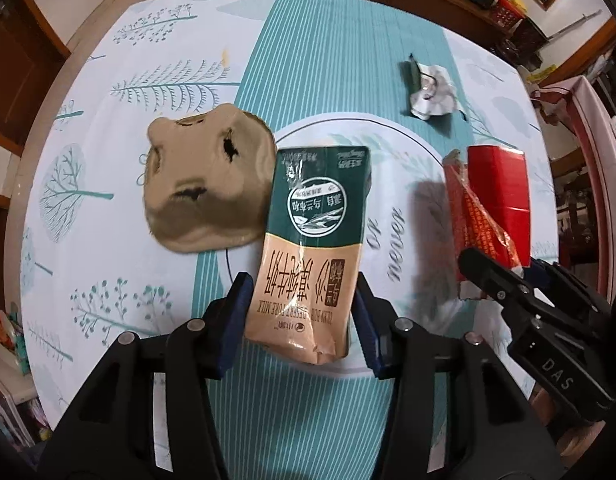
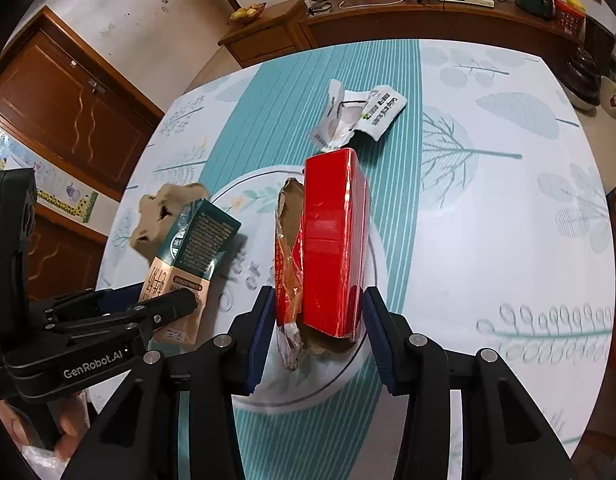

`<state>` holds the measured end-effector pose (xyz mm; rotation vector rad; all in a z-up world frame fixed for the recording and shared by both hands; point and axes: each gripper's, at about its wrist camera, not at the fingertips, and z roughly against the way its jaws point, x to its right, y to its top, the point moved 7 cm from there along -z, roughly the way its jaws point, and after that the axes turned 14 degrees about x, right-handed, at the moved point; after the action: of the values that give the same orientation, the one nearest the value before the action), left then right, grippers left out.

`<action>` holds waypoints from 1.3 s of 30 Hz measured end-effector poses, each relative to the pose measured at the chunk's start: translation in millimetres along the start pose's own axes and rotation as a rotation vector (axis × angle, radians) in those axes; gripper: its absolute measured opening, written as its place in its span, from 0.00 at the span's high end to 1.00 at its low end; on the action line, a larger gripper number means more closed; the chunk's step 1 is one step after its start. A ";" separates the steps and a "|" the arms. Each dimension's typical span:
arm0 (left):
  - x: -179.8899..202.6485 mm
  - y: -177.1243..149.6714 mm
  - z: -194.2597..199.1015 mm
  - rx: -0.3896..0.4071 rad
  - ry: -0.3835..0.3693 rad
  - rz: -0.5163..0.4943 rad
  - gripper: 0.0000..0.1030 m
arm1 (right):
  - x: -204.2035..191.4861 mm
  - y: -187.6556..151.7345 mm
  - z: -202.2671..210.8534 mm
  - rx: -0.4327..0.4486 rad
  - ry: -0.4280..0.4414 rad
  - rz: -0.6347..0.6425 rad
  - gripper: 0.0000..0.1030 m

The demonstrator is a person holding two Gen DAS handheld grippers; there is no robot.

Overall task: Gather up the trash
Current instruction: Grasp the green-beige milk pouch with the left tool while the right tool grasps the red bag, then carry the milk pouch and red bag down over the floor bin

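Note:
My left gripper [image 1: 304,320] is shut on a green and tan milk carton [image 1: 311,240], its blue pads pressing both sides; the carton also shows in the right wrist view [image 2: 188,256]. My right gripper [image 2: 317,328] is shut on a torn red box [image 2: 331,240], seen at the right of the left wrist view [image 1: 495,204]. A brown pulp egg-tray piece [image 1: 208,180] lies on the table left of the carton. A crumpled white wrapper [image 1: 431,92] lies farther back, beyond the red box [image 2: 359,116].
The table [image 1: 148,80] has a white and teal tree-print cloth with a round white centre. Wooden cabinets [image 2: 68,100] stand left, and a cluttered sideboard [image 2: 427,4] runs behind the table. The two grippers are close side by side.

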<state>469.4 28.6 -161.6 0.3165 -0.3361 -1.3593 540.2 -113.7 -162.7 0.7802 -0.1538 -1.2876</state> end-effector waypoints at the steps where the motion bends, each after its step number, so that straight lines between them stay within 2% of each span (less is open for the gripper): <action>1: 1.3 -2.1 3.5 0.004 -0.001 -0.007 0.56 | -2.5 -3.5 4.9 0.002 0.000 0.001 0.57; 12: -11.5 -48.9 71.9 0.056 -0.078 -0.060 0.57 | -46.8 -60.0 69.3 0.031 -0.015 0.006 0.58; 20: -49.6 -103.1 152.8 0.131 -0.140 -0.104 0.57 | -95.1 -123.0 133.5 0.094 -0.037 -0.013 0.58; 25: -84.7 -146.6 211.2 0.186 -0.172 -0.143 0.57 | -137.4 -184.1 177.7 0.133 -0.047 -0.048 0.58; 30: -116.1 -192.3 260.7 0.217 -0.193 -0.181 0.57 | -181.3 -247.0 204.6 0.140 -0.035 -0.072 0.58; 35: -140.4 -244.2 295.6 0.215 -0.210 -0.217 0.57 | -224.4 -313.0 217.8 0.088 0.005 -0.049 0.58; 39: -151.5 -285.9 304.5 0.182 -0.215 -0.236 0.57 | -243.7 -357.1 220.6 0.024 0.016 -0.017 0.57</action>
<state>61.5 117.3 -9.4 0.3708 -0.6191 -1.6029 65.9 -14.3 -136.4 0.8137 -0.1507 -1.2974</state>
